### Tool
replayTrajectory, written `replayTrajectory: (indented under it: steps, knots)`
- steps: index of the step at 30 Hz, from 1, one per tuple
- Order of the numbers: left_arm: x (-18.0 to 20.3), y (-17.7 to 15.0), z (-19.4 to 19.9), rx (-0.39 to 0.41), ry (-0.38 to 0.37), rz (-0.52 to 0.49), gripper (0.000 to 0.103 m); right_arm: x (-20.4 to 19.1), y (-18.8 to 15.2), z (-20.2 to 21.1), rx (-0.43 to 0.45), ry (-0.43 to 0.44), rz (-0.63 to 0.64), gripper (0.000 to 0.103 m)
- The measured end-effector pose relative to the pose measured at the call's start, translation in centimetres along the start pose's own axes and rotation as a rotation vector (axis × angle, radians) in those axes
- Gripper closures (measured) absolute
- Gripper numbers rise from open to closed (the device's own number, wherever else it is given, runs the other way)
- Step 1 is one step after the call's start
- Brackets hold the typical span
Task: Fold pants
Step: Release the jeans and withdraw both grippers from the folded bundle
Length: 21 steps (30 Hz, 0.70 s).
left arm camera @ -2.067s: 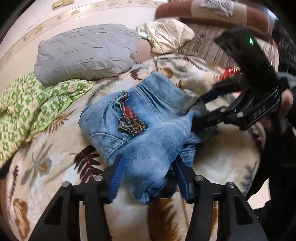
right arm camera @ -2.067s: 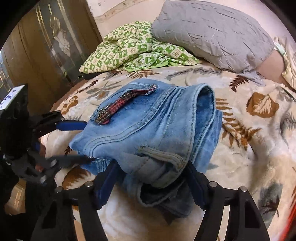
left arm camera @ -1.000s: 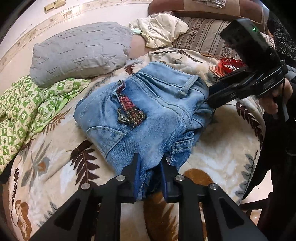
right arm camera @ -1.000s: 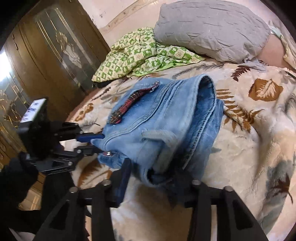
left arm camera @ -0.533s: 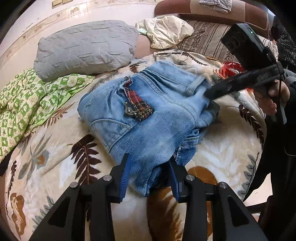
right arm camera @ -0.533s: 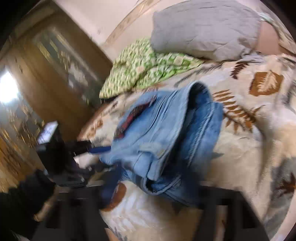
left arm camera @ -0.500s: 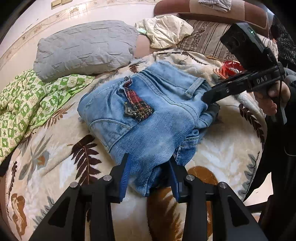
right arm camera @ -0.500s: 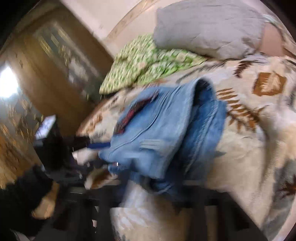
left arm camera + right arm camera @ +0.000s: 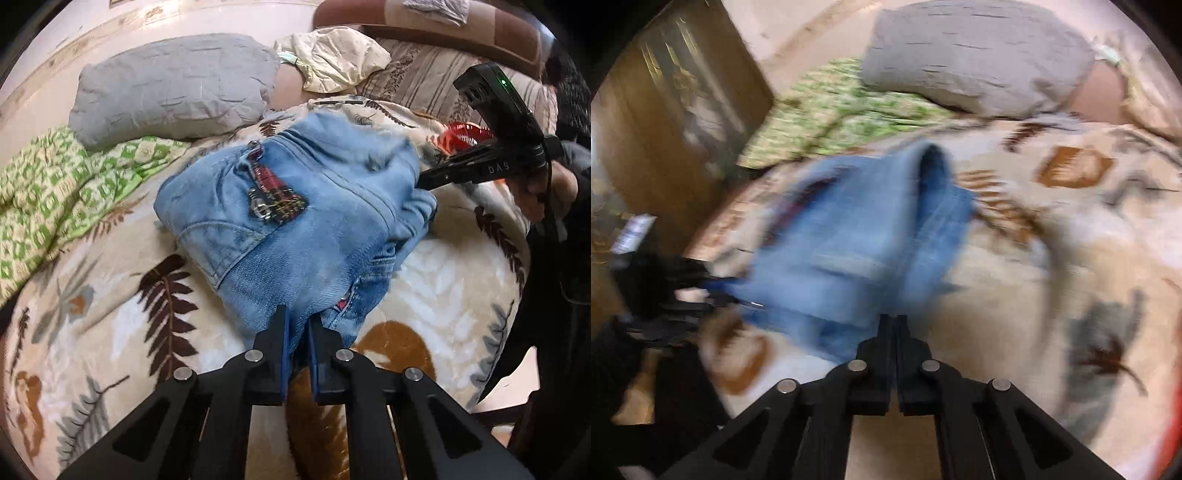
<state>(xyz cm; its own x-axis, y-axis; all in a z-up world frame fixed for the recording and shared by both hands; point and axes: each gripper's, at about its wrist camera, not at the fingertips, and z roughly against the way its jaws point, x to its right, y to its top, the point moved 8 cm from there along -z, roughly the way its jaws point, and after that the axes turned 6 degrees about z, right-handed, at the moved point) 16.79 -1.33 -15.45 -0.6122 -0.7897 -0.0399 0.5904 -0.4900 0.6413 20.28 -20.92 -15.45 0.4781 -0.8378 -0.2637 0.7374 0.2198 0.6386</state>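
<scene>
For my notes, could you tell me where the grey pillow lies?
In the left wrist view the grey pillow lies upper left, behind the folded jeans, beside the green checked blanket.

1. A big bed [image 9: 424, 295] wears a soft cream blanket with brown and grey leaf pictures.
2. A folded bundle of light blue denim pants [image 9: 295, 206] lies in the middle of the bed.
3. A puffy grey pillow [image 9: 173, 85] lies at the far edge.
4. A green and white checked cloth [image 9: 51, 192] lies crumpled by the left edge, beside the pillow.
</scene>
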Motion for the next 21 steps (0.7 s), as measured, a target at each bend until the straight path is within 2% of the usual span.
replayTrajectory:
  steps: [4,6,7,8,10,11,13,14,21]
  knots:
    - [-0.2,0.1,0.6,0.019,-0.012,0.031,0.093,0.3,0.0,1.6,0.046,0.073,-0.036,0.101]
    - [-0.1,0.2,1.2,0.030,-0.030,0.072,0.089,-0.4,0.4,2.7,0.067,0.100,-0.029,0.100]
    - [0.0,0.1,1.5,0.035,-0.037,0.082,0.077,-0.9,0.5,3.0,0.066,0.104,-0.016,0.099]
    - [0.4,0.0,2.0,0.044,-0.057,0.084,0.056,-1.6,0.4,3.3,0.052,0.102,0.013,0.098]
    - [1.3,-0.4,2.8,0.059,-0.079,0.063,0.028,-3.2,0.2,2.8,0.019,0.095,0.071,0.090]
    - [1.7,-0.6,3.1,0.070,-0.077,0.043,0.028,-4.2,0.1,2.4,0.002,0.096,0.102,0.077]
    - [2.2,-1.0,3.1,0.061,-0.061,0.015,0.028,-5.5,-0.6,1.7,-0.029,0.094,0.150,0.029]
    - [2.2,-1.1,2.9,0.055,-0.049,0.012,0.028,-6.0,-0.7,1.4,-0.028,0.096,0.161,0.025]
    - [0.7,-0.6,1.0,0.070,-0.009,0.084,0.028,-7.7,0.5,0.7,0.042,0.092,0.208,0.025]
